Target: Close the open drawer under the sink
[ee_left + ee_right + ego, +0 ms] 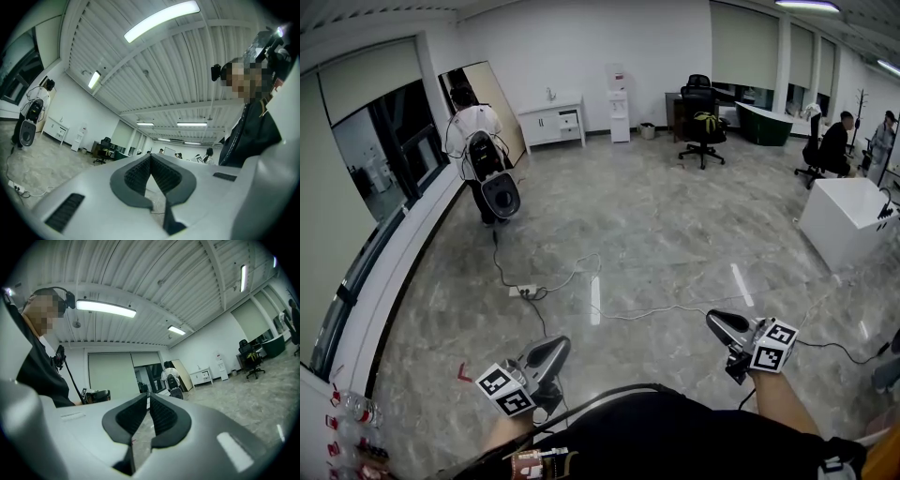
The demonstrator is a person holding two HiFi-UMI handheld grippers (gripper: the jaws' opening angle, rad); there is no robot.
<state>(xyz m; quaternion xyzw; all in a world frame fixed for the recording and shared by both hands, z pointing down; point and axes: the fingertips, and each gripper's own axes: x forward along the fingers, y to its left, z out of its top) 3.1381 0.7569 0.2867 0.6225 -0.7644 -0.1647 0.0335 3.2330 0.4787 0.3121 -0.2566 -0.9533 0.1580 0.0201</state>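
Observation:
A white sink cabinet (551, 120) with small drawers stands against the far wall, far from both grippers; whether a drawer is open cannot be told at this distance. My left gripper (555, 346) is held low at the bottom left, over the floor, shut and empty. In the left gripper view the left gripper (150, 156) points up toward the ceiling with its tips meeting. My right gripper (718, 322) is at the bottom right, also shut with nothing in it. In its own view the right gripper (147, 393) has its pads together.
A power strip (525, 292) and cables lie on the marble floor ahead. A person with a backpack (478, 155) stands at the left by the windows. A white block with a tap (848, 220) stands at the right. An office chair (703, 127) and seated people (834, 145) are at the back.

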